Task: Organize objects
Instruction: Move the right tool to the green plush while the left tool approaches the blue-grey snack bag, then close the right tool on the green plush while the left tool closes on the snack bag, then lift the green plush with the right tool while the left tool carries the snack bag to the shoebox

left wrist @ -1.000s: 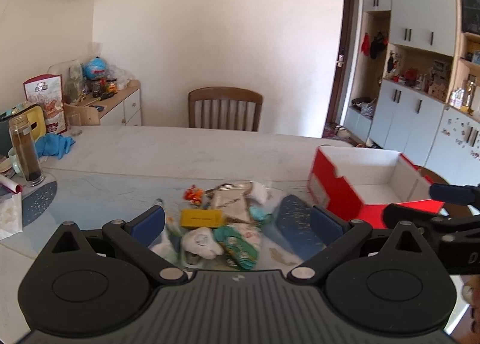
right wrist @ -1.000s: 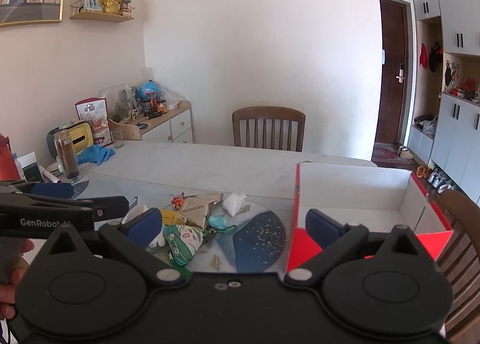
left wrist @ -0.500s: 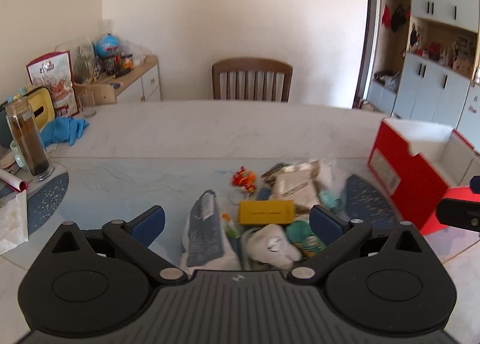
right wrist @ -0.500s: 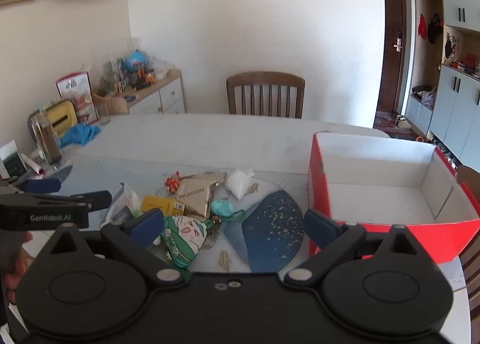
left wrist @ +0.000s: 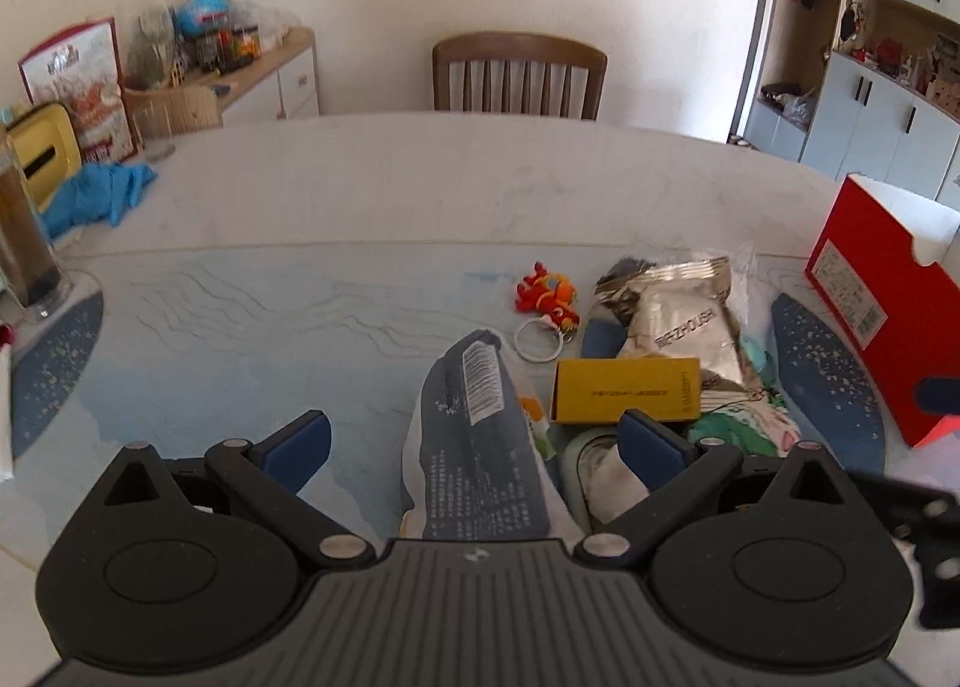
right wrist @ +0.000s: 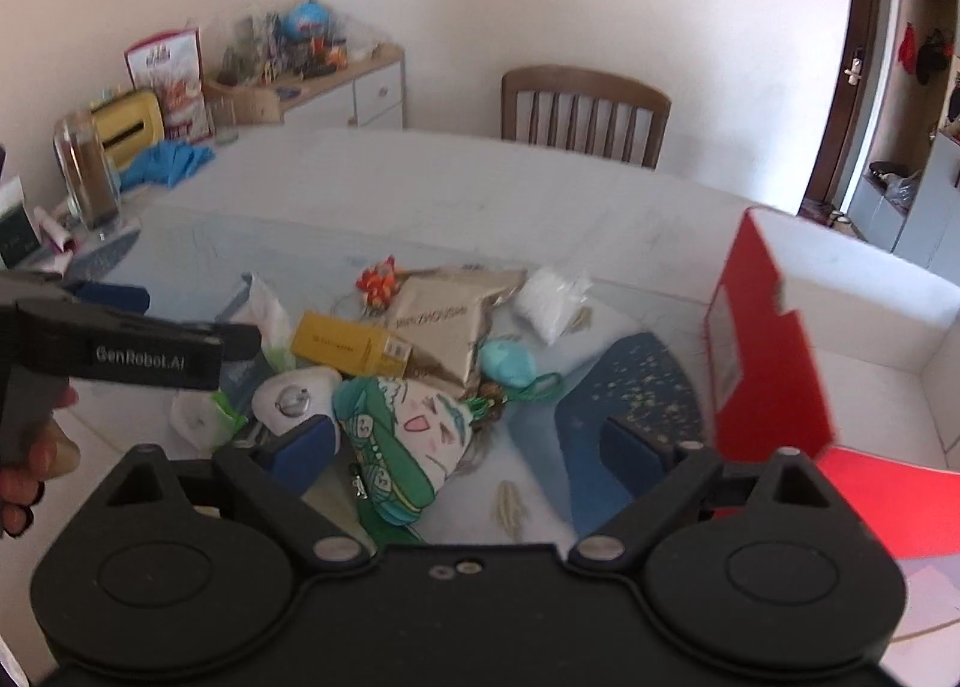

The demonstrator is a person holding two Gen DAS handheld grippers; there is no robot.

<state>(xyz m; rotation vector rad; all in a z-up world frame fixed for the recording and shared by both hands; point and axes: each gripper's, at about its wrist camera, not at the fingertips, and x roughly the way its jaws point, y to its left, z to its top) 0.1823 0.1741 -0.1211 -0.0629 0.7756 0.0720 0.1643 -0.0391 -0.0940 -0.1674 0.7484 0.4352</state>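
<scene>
While both grippers hang over the pile, nothing is gripped: the left gripper (left wrist: 474, 441) gapes wide around the dark grey printed pouch (left wrist: 480, 447), pads clear of it, and the right gripper (right wrist: 462, 441) is closing, empty, astride the green cartoon-print pouch (right wrist: 402, 441). Beyond lies the flat yellow cardboard box (left wrist: 624, 390); right of it waits the open red cardboard box (right wrist: 774, 363). This looks like the reaching step; next, each must settle and pinch.

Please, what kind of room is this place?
Most likely a home dining room: a big table with a wooden chair behind it, a cluttered sideboard, and cupboards by a door.
</scene>
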